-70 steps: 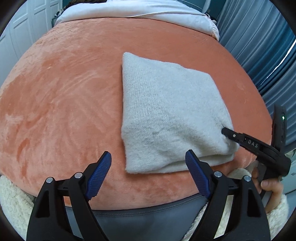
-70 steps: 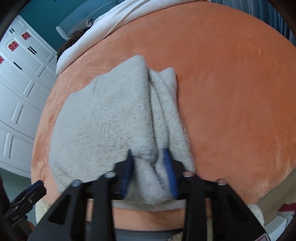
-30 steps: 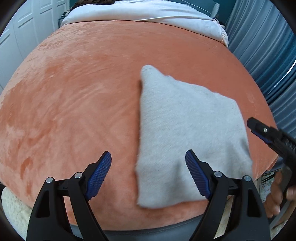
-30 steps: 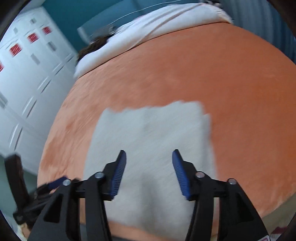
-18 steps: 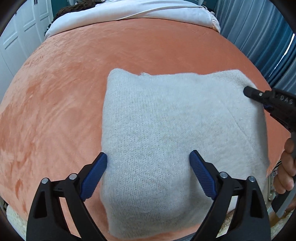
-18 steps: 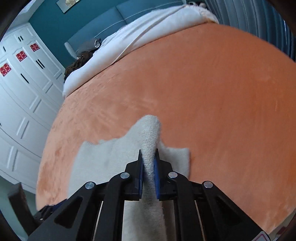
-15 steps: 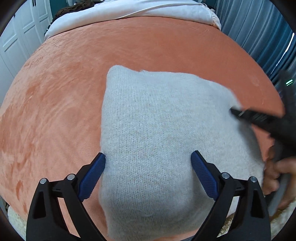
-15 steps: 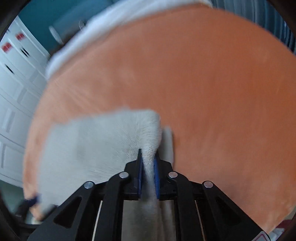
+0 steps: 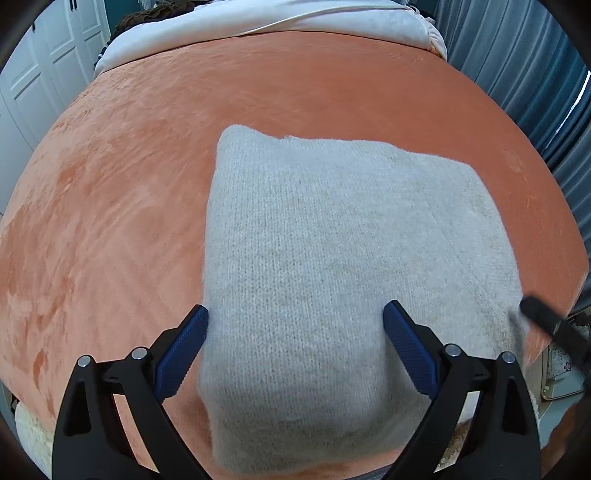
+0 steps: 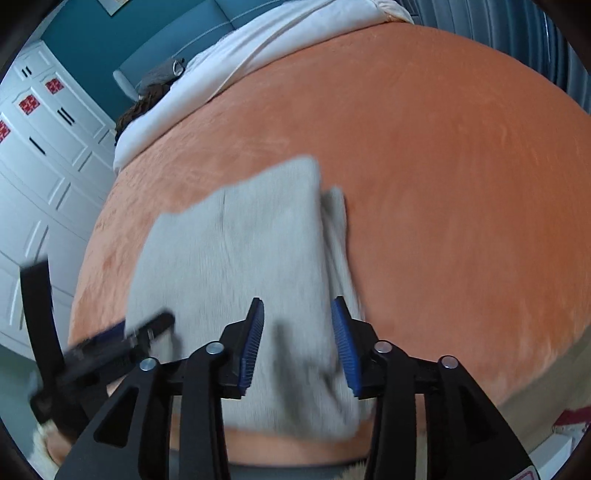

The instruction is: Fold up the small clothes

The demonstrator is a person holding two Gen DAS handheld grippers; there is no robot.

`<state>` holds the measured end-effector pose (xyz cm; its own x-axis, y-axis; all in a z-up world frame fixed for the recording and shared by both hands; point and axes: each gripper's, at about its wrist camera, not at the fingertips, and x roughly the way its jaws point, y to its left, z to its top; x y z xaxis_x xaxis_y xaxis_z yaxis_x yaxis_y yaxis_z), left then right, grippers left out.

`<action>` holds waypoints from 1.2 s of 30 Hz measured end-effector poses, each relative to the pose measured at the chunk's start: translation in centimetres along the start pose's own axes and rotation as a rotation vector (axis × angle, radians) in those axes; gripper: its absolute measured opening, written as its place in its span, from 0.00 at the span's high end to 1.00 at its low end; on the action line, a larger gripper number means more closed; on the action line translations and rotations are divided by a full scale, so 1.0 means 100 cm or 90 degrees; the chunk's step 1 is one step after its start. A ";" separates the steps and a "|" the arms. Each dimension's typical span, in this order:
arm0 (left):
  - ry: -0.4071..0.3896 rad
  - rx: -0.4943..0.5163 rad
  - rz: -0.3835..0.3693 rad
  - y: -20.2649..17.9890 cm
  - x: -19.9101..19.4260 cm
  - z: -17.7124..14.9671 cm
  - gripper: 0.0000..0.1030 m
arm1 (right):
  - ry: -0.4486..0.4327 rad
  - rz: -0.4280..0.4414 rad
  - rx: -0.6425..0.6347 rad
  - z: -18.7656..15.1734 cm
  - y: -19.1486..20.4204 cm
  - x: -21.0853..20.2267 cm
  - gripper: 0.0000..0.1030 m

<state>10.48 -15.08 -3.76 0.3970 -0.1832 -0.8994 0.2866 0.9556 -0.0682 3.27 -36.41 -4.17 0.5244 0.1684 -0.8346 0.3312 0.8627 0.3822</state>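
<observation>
A folded grey knit garment (image 9: 343, 251) lies on the orange plush bedspread (image 9: 110, 192) near the bed's front edge. My left gripper (image 9: 295, 347) is open, its blue pads either side of the garment's near part, holding nothing. In the right wrist view the same garment (image 10: 236, 251) lies flat with a narrow folded layer showing along its right side. My right gripper (image 10: 299, 343) is open just above its near right part, empty. The left gripper (image 10: 122, 339) shows blurred at the garment's left edge; the right gripper's tip (image 9: 546, 325) shows at the garment's right corner.
White bedding (image 9: 258, 18) is bunched at the bed's far end. White cupboard doors (image 10: 40, 155) stand to the left, blue curtains (image 9: 535, 81) to the right. A cream fluffy rug (image 9: 29, 435) lies below the bed's front edge.
My right gripper let go of the garment's raised fold and opened; the fold now lies flat. The left gripper stayed open over the garment.
</observation>
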 end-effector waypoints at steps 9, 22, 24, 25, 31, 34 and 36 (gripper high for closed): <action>-0.009 0.007 0.006 0.001 -0.019 -0.016 0.10 | -0.063 0.033 -0.012 -0.013 0.004 -0.022 0.90; 0.016 -0.075 -0.061 0.032 -0.016 -0.031 0.10 | -0.012 0.014 0.024 -0.017 -0.014 -0.003 0.54; 0.014 -0.110 -0.076 0.045 -0.014 -0.028 0.10 | -0.031 0.007 0.027 -0.009 -0.015 -0.005 0.42; 0.019 -0.135 -0.088 0.052 -0.011 -0.026 0.10 | -0.033 0.006 0.033 -0.004 -0.017 -0.002 0.40; 0.054 -0.207 -0.142 0.071 0.007 -0.028 0.07 | 0.031 0.024 0.073 0.009 -0.027 0.037 0.39; 0.039 -0.175 -0.123 0.064 0.003 -0.027 0.08 | 0.011 0.023 0.072 0.009 -0.022 0.034 0.39; 0.030 -0.158 -0.119 0.056 -0.003 -0.026 0.08 | -0.015 0.007 0.065 0.010 -0.016 0.025 0.40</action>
<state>9.74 -9.04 -4.96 0.3149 -0.3551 -0.8802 0.1262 0.9348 -0.3319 4.88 -37.82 -6.50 0.5459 0.1654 -0.8213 0.4033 0.8074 0.4307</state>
